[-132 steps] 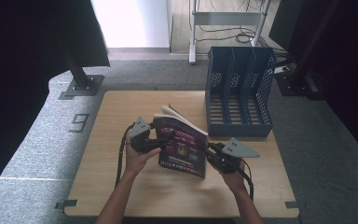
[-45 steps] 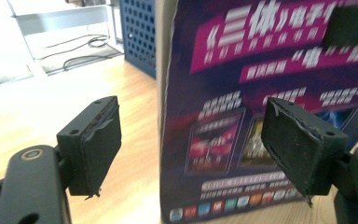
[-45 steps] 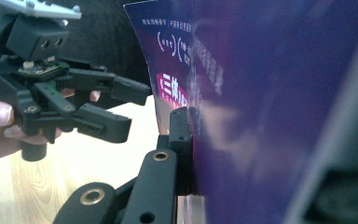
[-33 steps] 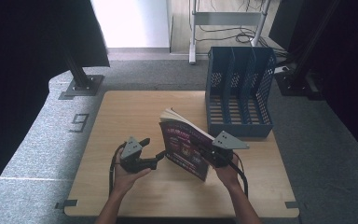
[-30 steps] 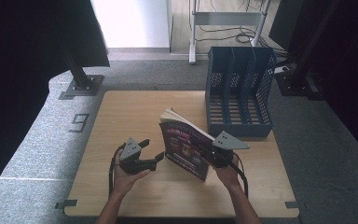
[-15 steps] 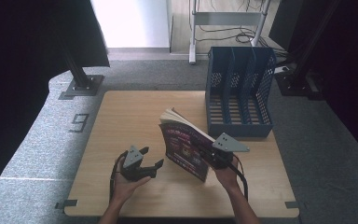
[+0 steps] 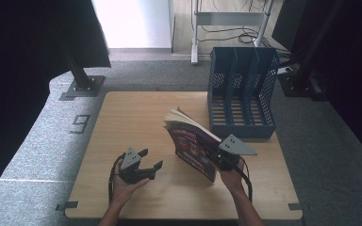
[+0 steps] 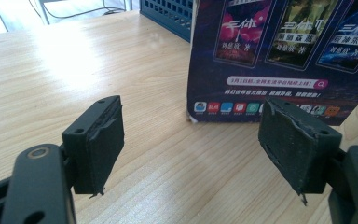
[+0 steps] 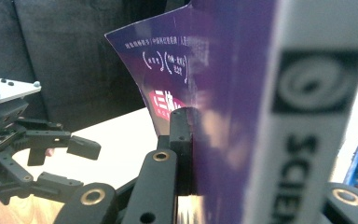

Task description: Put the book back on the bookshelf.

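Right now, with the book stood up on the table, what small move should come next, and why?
Probably the right gripper should lift the book toward the blue file rack: its jaws are clamped on the book, the left gripper sits open and apart from it, and the rack's slots stand just behind.

A light wooden table (image 7: 136, 117) is sitting mid-frame, bearing a blue file rack (image 7: 242, 92) at its upper right and a book's (image 7: 192, 143) lower edge centrally.

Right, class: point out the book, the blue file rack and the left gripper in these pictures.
book (image 7: 193, 146), high view, on its purple cover.
blue file rack (image 7: 242, 129), high view, on its low front wall.
left gripper (image 7: 152, 159), high view, midway between its open fingertips.
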`<state>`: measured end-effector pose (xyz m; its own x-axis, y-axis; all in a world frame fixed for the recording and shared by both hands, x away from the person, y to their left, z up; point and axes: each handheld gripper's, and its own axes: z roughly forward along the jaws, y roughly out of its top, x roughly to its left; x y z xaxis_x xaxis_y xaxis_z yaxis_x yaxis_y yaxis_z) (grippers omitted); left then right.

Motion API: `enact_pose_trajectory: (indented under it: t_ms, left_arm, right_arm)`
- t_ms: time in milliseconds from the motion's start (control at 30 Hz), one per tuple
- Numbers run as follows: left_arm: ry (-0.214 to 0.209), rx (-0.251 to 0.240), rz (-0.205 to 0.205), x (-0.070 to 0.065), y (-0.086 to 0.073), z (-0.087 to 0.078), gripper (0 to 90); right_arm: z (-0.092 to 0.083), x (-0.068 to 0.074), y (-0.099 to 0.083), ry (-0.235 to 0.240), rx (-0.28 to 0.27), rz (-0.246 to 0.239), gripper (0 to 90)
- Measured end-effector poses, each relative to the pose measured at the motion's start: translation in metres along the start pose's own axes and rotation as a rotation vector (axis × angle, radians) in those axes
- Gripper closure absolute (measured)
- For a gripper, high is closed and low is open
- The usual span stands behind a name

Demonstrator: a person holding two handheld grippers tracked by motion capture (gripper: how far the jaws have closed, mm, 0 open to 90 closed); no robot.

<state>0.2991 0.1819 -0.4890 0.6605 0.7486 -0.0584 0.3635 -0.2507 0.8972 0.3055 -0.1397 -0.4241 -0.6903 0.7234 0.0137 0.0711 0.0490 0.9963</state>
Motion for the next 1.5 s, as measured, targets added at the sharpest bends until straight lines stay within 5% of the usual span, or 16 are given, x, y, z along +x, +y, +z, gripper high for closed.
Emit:
enact_pose_trajectory:
  t_ms: [733,1500]
  left_arm:
    - [-0.005,0.039,0.013,-0.003,-0.002,0.002,22.0]
    - [-0.027,0.080,0.002,-0.006,-0.003,0.006,21.7]
  right_arm:
    - [-0.008,-0.007,0.007,-0.032,-0.050,0.013,81.2]
    - [-0.016,-0.026,0.040,-0.114,-0.065,0.056,81.3]
